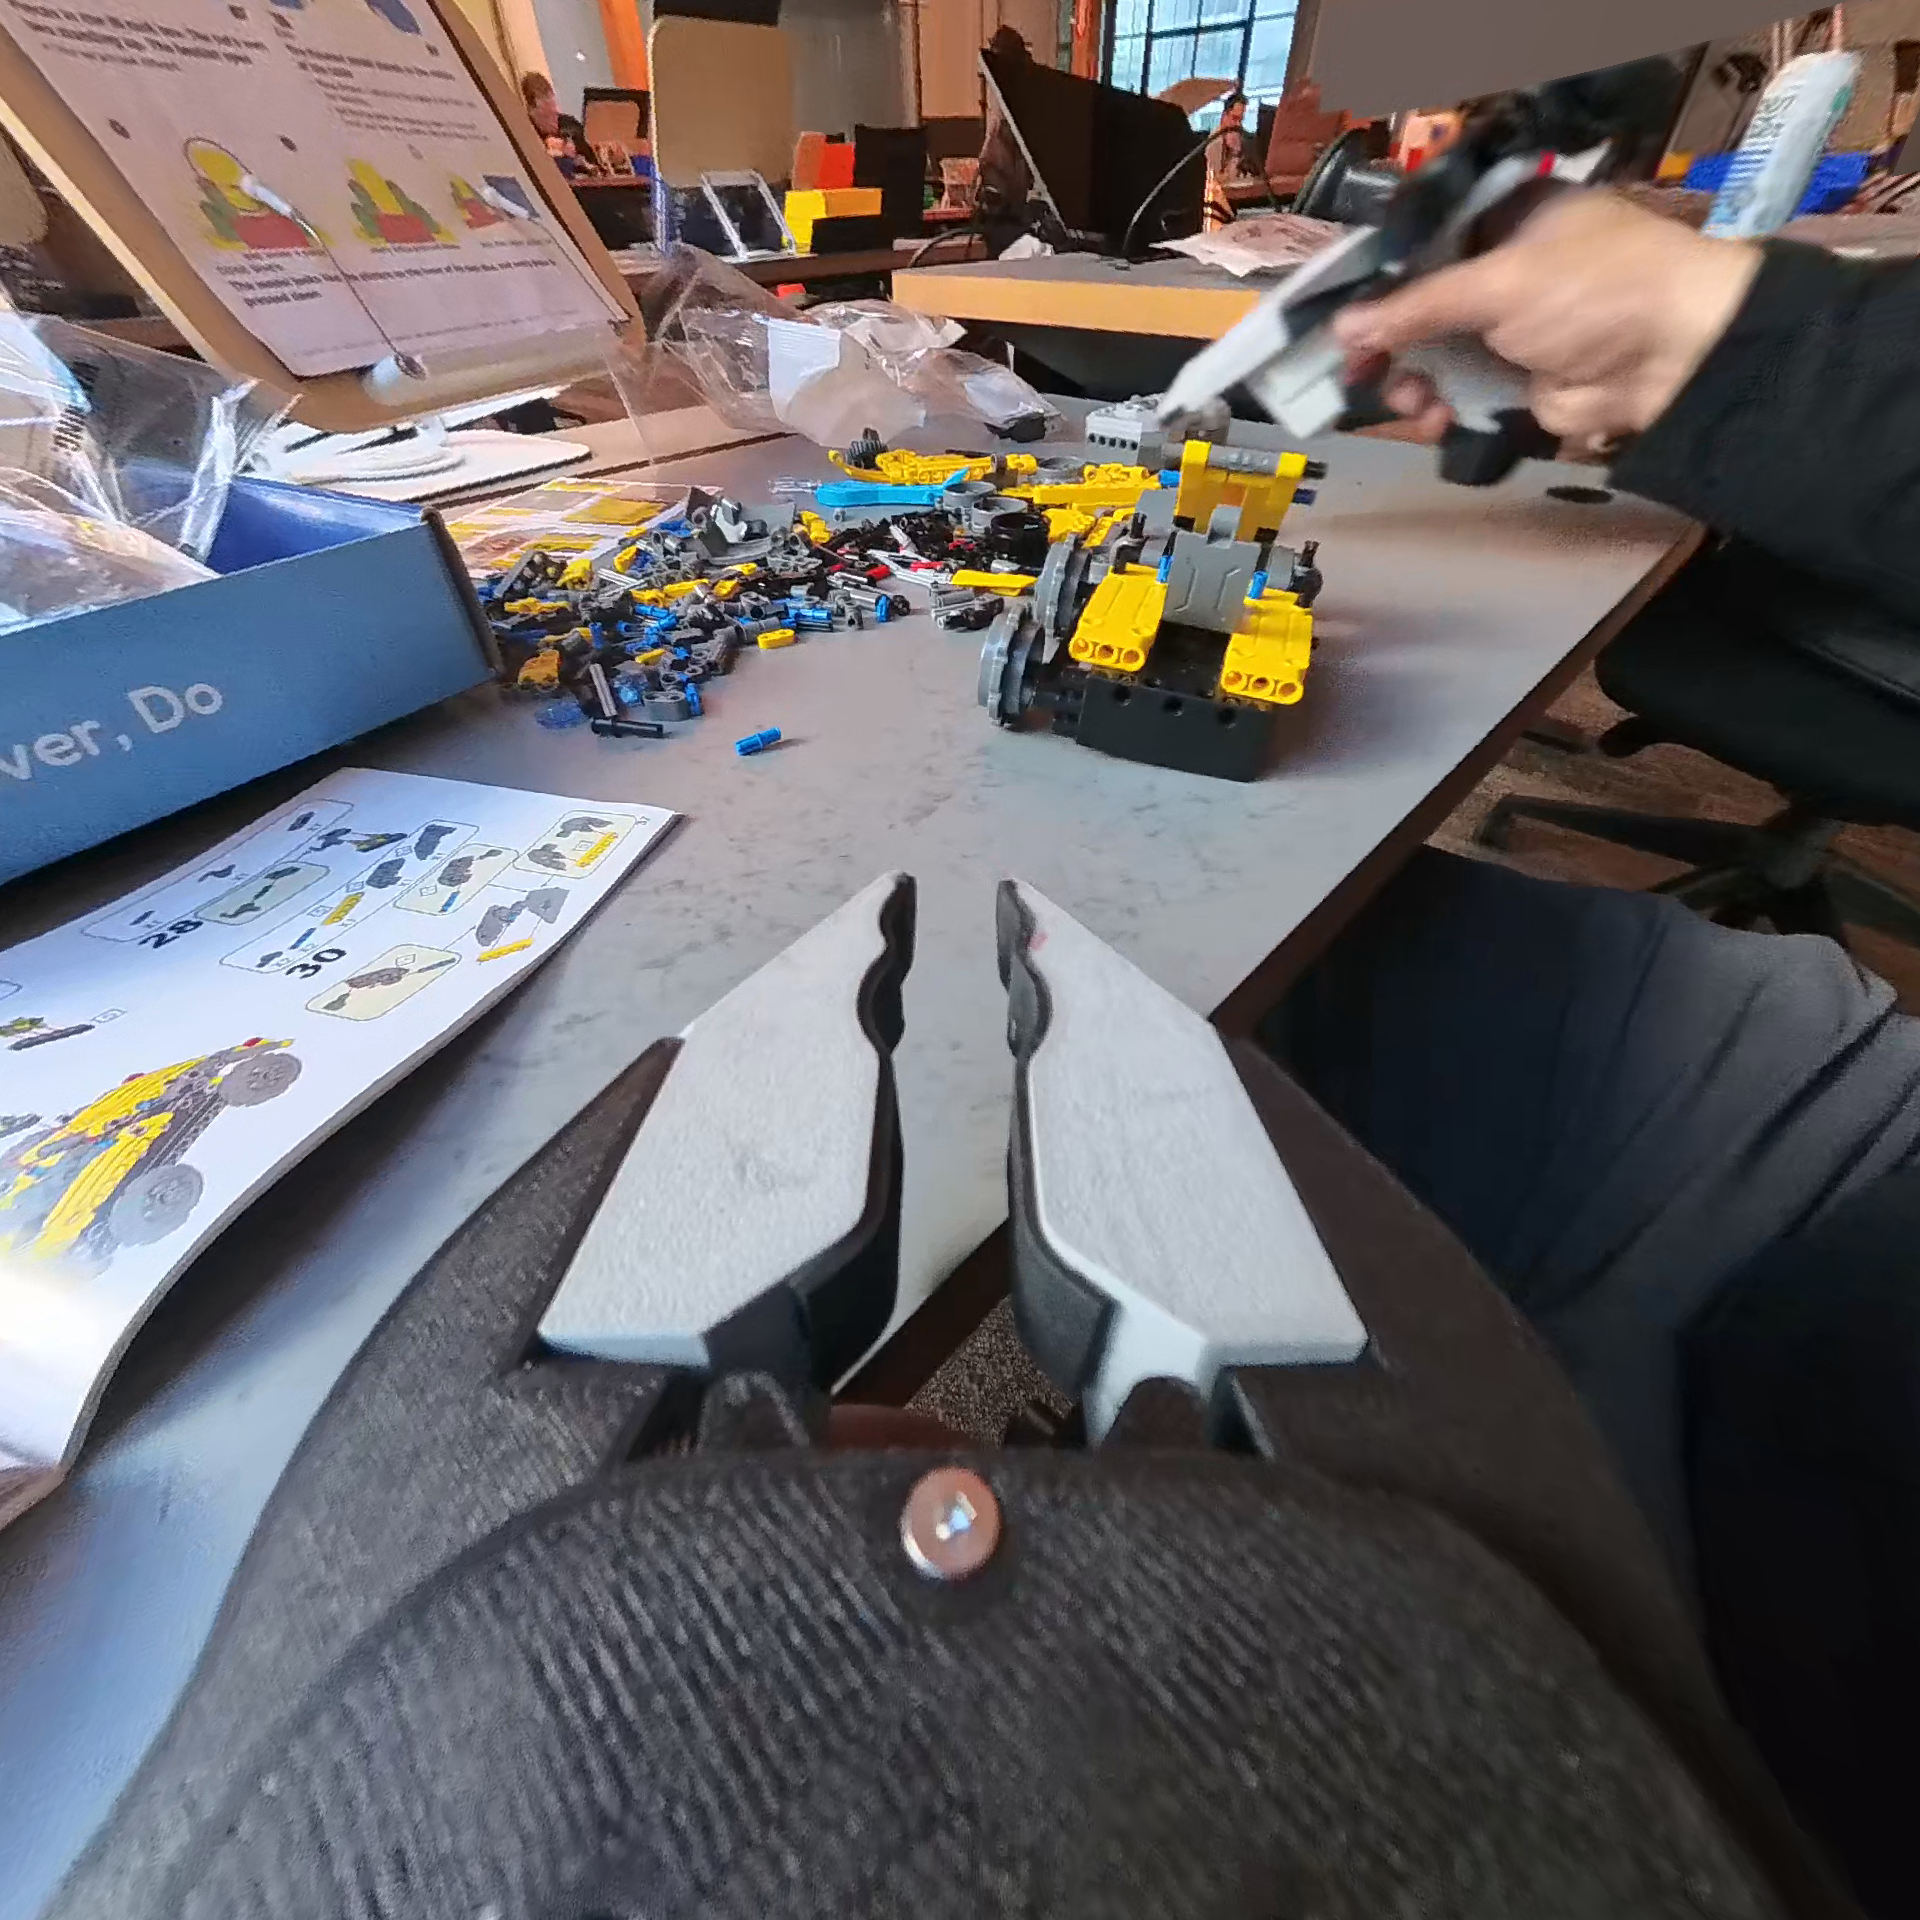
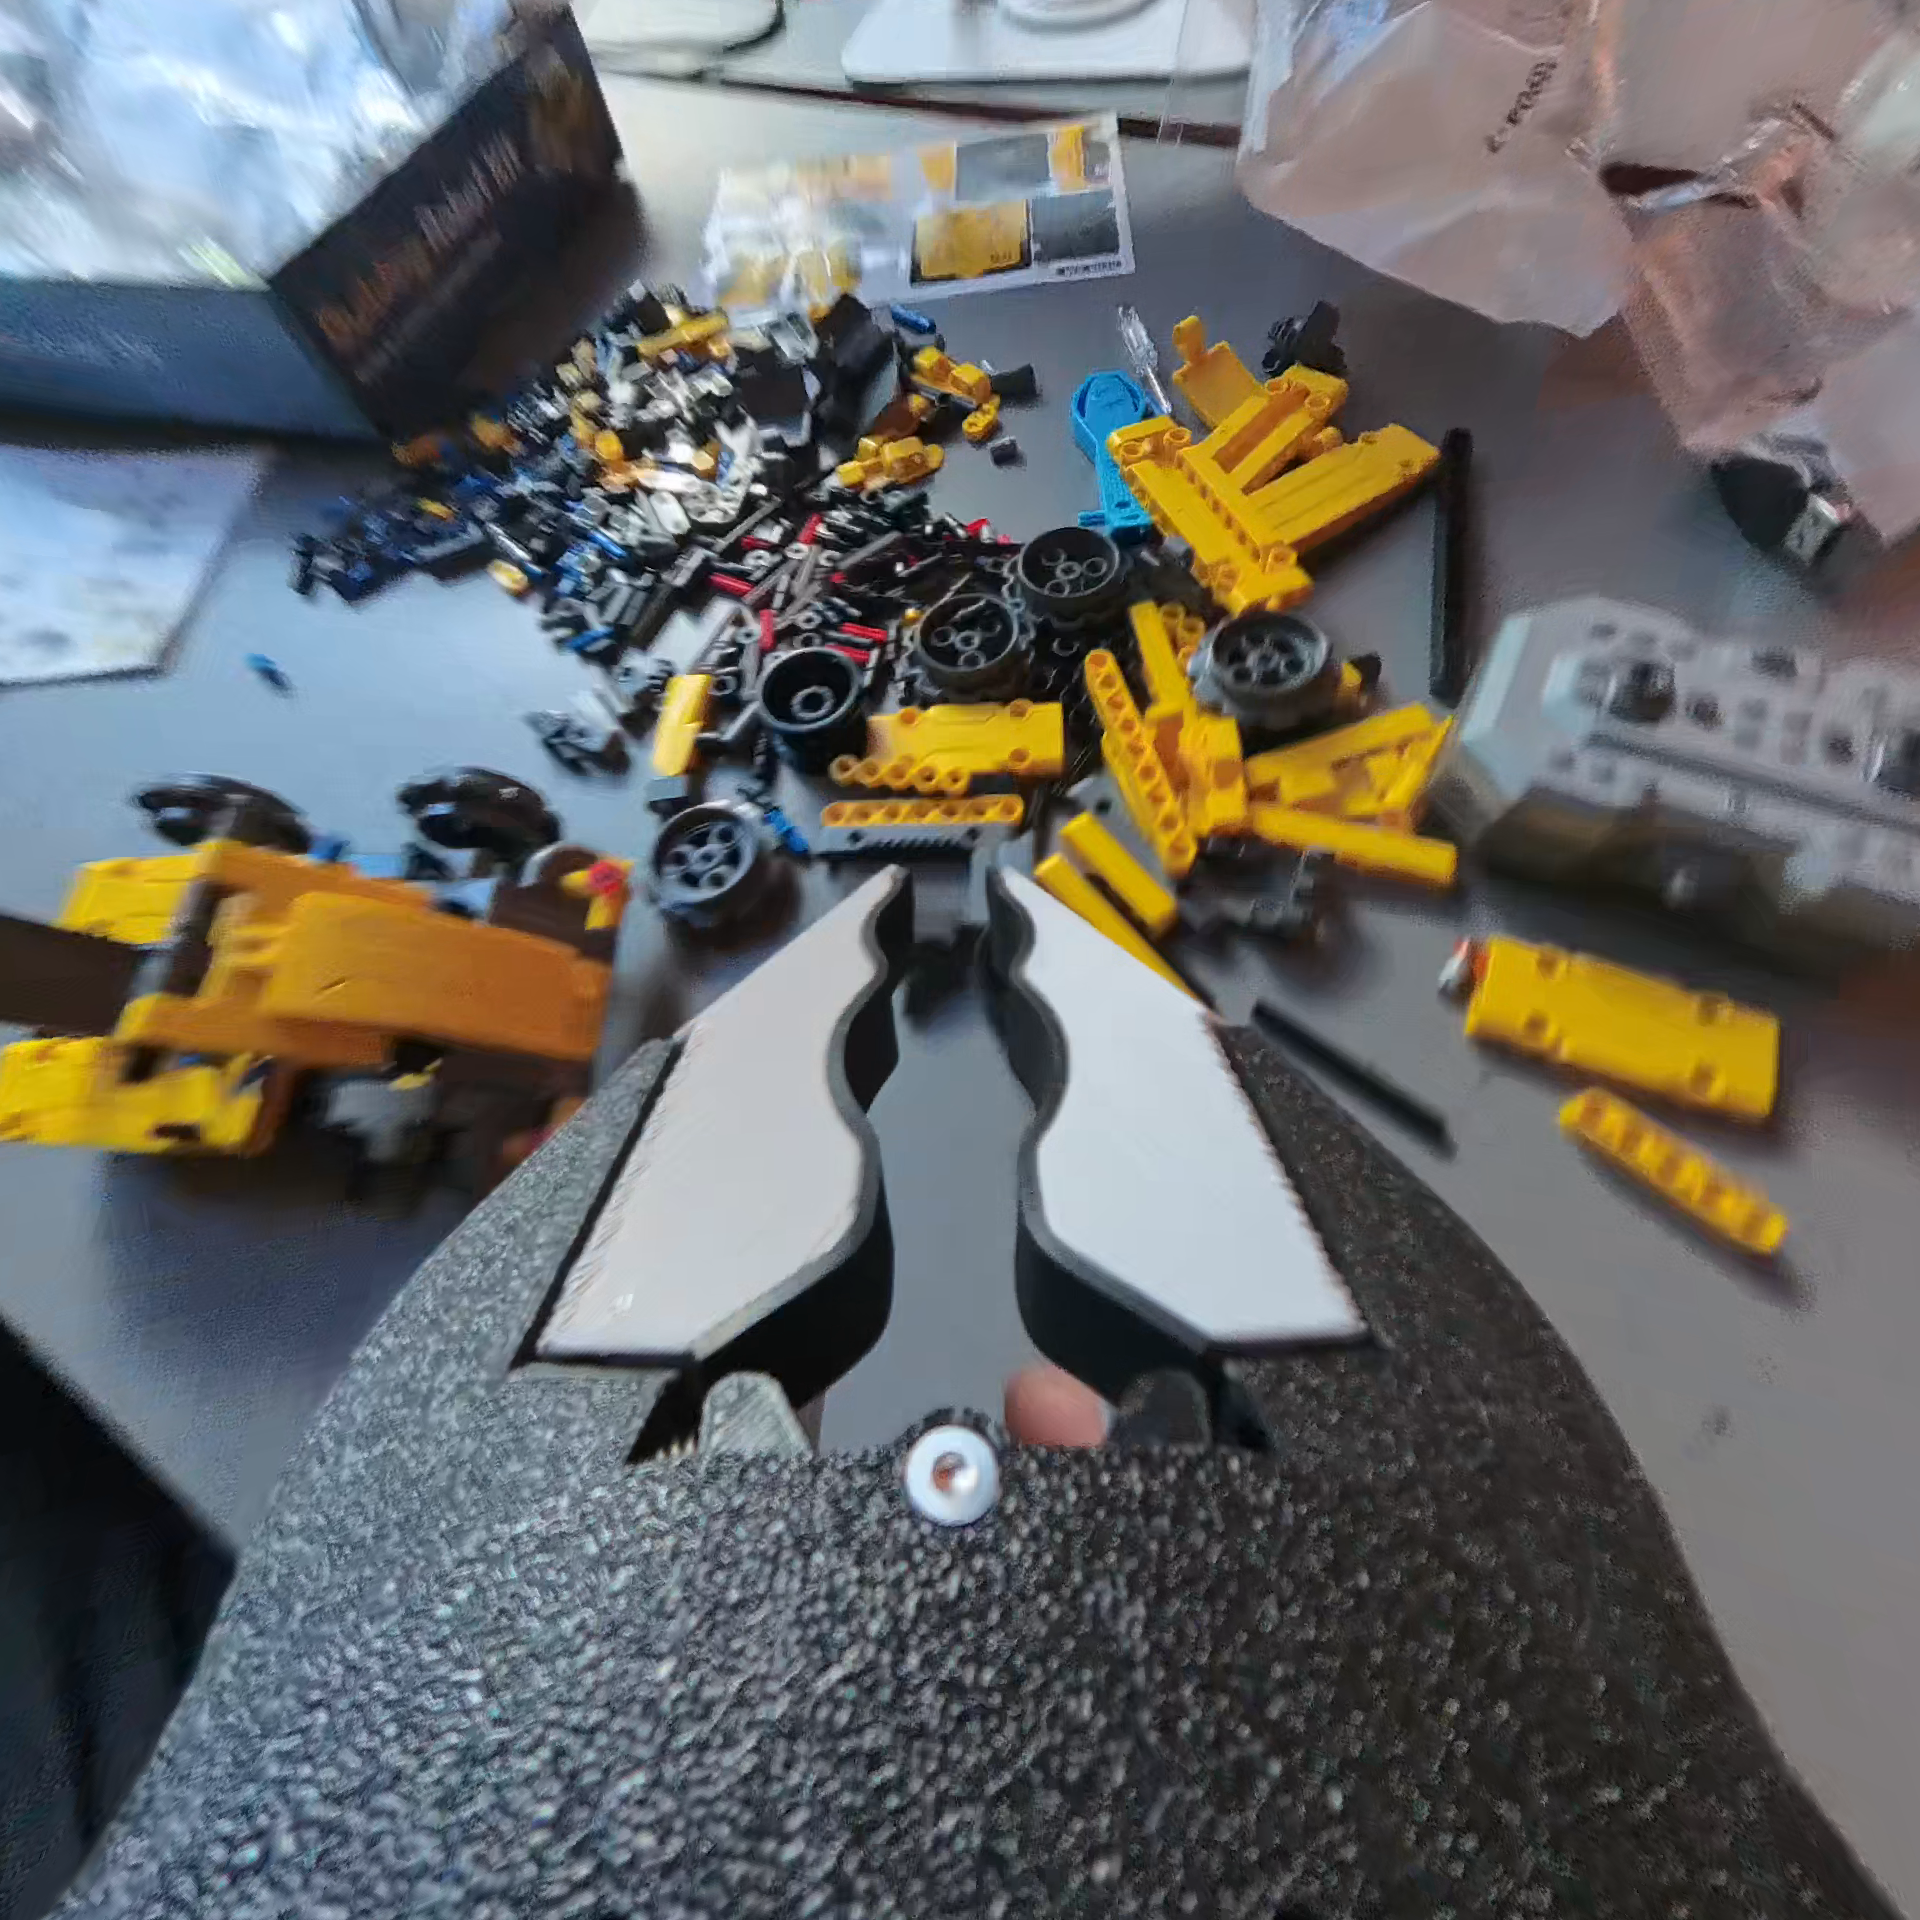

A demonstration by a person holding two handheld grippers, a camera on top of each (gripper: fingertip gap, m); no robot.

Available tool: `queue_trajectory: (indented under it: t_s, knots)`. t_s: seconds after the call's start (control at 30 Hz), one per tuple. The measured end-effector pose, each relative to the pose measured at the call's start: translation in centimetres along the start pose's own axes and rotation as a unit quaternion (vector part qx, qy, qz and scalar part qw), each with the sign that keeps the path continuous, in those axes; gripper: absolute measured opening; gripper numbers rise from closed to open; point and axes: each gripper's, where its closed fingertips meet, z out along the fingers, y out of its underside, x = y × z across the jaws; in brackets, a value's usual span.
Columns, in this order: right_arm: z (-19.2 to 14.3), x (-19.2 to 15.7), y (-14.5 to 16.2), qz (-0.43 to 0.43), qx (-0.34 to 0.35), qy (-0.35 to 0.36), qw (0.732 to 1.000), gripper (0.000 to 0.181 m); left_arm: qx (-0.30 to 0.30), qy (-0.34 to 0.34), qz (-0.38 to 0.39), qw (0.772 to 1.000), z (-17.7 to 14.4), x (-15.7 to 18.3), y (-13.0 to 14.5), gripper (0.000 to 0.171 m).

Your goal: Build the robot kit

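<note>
left claw [image 1: 956, 904] narrow gap, holding nothing, low centre over grey table [image 1: 935, 790] | right claw [image 2: 948, 894] narrow too, empty, tips over loose yellow bricks [image 2: 935, 769] | half-built yellow truck [image 1: 1164, 634] upper right

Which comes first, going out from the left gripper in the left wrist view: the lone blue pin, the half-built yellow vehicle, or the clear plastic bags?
From the left gripper:
1. Lone blue pin, ahead and slightly left on bare table.
2. Half-built yellow vehicle, ahead to the right.
3. Clear plastic bags, at the far edge behind the parts pile.
</note>
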Motion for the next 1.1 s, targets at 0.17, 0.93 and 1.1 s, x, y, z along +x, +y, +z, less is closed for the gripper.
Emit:
queue_trajectory:
  t_s: [0.17,0.93,1.1]
  knots:
    - [6.6,1.4,-2.3,-0.069,-0.101,-0.006,0.992,0.005,0.0,0.002,-0.004,1.0,-0.1,-0.2,0.0,0.012]
    - [9.1,3.5,-0.8,-0.097,-0.263,-0.02,0.96,0.021,0.017,0.011,-0.053,0.998,-1.5,-1.1,-0.6,0.012]
    - [9.5,2.8,-0.5,-0.105,-0.269,-0.044,0.956,0.012,0.013,0.01,-0.051,0.999,-1.3,-1.1,-0.4,0.012]
